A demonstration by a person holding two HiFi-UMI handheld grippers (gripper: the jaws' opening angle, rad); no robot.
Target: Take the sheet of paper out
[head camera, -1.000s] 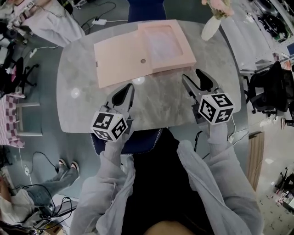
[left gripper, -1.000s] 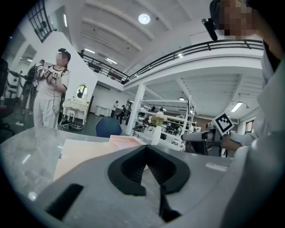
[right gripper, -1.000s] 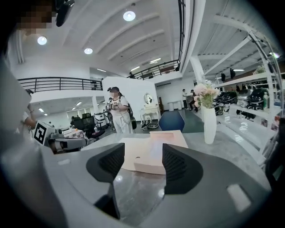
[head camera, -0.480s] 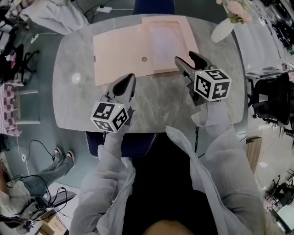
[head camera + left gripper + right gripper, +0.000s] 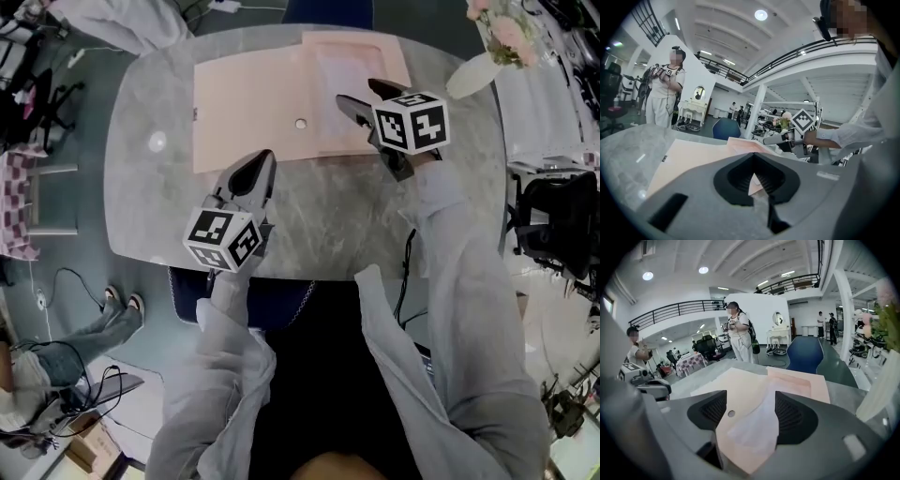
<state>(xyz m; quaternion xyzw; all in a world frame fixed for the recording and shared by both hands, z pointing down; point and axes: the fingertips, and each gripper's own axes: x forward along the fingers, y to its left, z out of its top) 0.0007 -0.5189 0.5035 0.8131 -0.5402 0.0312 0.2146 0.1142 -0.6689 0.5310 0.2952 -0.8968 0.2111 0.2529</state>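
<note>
The sheet lies in the open folder on the bench. The right tongs hover over it, jaws just opened wide, gripping nothing. The left tongs are clenched and empty. This looks like the reach. The next move calls for lowering and pinching the sheet's edge.

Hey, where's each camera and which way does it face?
Head view: head-mounted, looks steeply down at table; shows sleeves, left gripper, right gripper.
Left gripper view: rides that gripper, faces across the folder; shows its shut jaws.
Right gripper view: rides that gripper, faces the sheet; shows its jaws, just opened wider, gripping nothing.
All share the folder.
</note>
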